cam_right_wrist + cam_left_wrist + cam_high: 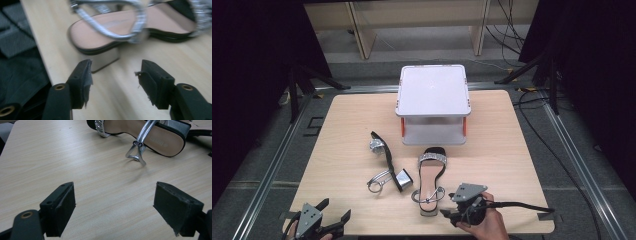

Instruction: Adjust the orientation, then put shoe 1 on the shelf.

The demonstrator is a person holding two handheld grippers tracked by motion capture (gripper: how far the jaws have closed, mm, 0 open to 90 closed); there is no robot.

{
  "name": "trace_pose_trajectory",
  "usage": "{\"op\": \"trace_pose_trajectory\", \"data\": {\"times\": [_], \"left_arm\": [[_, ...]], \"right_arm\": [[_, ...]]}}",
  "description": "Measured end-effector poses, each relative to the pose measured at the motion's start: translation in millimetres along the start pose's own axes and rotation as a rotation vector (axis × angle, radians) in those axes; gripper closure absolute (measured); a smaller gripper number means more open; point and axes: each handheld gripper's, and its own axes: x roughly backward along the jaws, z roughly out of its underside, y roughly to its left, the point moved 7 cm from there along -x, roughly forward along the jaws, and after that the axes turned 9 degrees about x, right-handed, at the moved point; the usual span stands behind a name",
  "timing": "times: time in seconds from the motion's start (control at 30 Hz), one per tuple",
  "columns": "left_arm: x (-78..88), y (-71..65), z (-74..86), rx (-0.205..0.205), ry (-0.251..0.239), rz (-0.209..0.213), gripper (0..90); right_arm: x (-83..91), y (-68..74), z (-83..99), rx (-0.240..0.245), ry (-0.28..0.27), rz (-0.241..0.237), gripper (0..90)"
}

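- a pale wood-grain table (347, 120) carries a white plastic two-tier stand (432, 104) with orange corner posts at its far middle.
- in front of the stand, an upright sandal (430, 180) shows a tan insole, a glittery toe band, a thin silver ankle strap and a blocky metallic heel.
- a second sandal (387, 165) lies tipped on its side just to the left of the first, black sole edge up, silver strap looping onto the wood.
- the left gripper (333, 217) sits at the near left edge, its matte black jaws spread wide over bare table, holding nothing.
- the right gripper (447, 206), in a hand (484, 225), points at the upright sandal's heel, jaws parted and empty, apart from the heel.
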Motion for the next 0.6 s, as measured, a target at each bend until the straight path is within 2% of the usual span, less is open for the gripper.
{"op": "trace_pose_trajectory", "data": {"times": [0.03, 0.07, 0.1, 0.13, 0.17, 0.23, 0.3, 0.43, 0.47, 0.53, 0.57, 0.6], "left_arm": [[0.0, 0.0, 0.0, 0.000, 0.000, 0.000, 17.0], [0.7, 0.6, 0.5, -0.009, 0.011, -0.001, 17.0], [0.7, 0.6, 0.5, -0.009, 0.011, -0.001, 17.0], [0.1, -0.3, 0.6, -0.004, 0.006, -0.001, 17.0], [0.3, -0.5, 0.9, -0.005, 0.006, -0.001, 17.0], [1.2, -0.1, 1.3, -0.005, 0.007, -0.003, 17.0], [1.3, 0.0, 1.4, -0.001, 0.004, -0.005, 17.0], [1.6, -0.4, 1.7, 0.013, -0.003, -0.002, 17.0], [2.1, 0.6, 1.6, -0.001, 0.001, -0.009, 17.0], [2.3, 0.4, 1.9, -0.004, 0.006, -0.006, 17.0], [1.9, -0.3, 2.0, -0.004, 0.007, -0.003, 17.0], [1.8, -0.6, 2.0, 0.004, 0.002, 0.001, 17.0]], "right_arm": [[0.0, 0.0, 0.0, 0.000, 0.000, 0.000, 44.1], [2.4, -10.8, 0.7, -0.043, -0.033, 0.007, 45.7], [2.4, -10.8, 0.7, -0.043, -0.033, 0.007, 45.7], [2.1, -17.7, -0.8, -0.037, -0.055, 0.003, 47.9], [1.2, -17.0, -2.6, -0.045, -0.067, -0.011, 49.3], [-2.1, -17.2, -7.7, -0.016, -0.089, -0.022, 52.3], [-6.3, -17.7, -12.0, 0.013, -0.078, -0.006, 54.5], [-15.5, -24.5, -14.2, 0.016, -0.060, 0.001, 56.9], [-16.9, -25.9, -14.6, 0.019, -0.057, 0.004, 57.0], [-18.5, -26.9, -16.0, 0.013, -0.051, 0.006, 58.3], [-20.8, -28.8, -17.6, 0.052, -0.056, 0.007, 59.5], [-22.9, -27.2, -17.6, 0.038, -0.045, -0.003, 60.6]]}}
